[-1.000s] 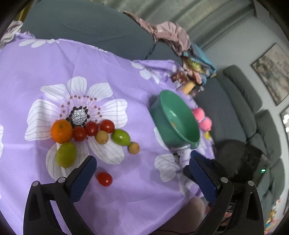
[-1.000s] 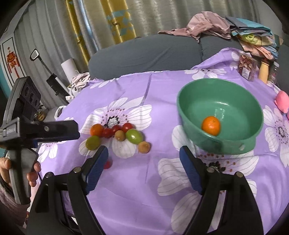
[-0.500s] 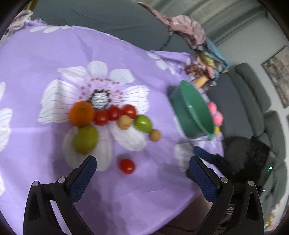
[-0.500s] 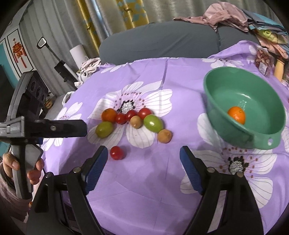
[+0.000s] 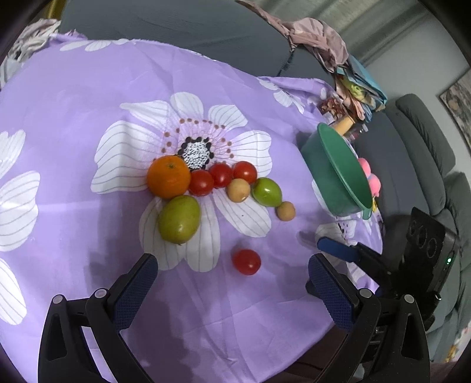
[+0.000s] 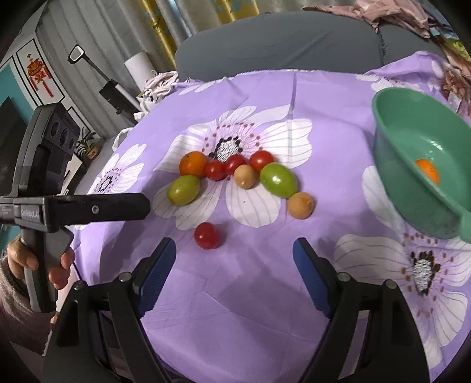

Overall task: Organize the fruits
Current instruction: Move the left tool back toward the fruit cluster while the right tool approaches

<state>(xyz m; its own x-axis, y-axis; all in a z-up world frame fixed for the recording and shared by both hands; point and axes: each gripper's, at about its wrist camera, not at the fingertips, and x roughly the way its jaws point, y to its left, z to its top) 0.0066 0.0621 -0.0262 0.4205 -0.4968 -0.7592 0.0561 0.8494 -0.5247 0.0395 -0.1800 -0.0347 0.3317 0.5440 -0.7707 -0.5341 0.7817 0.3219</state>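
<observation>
Grippers: left gripper and right gripper both gape empty above lone tomato on cloth.

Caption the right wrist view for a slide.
Open right gripper above a lone tomato; green bowl holds one orange.

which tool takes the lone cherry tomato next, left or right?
Likely right. The lone cherry tomato lies just ahead of the open right tool, with the green bowl on its side. The left tool is similarly close.

Rumpled pink clothes on grey sofa
</observation>
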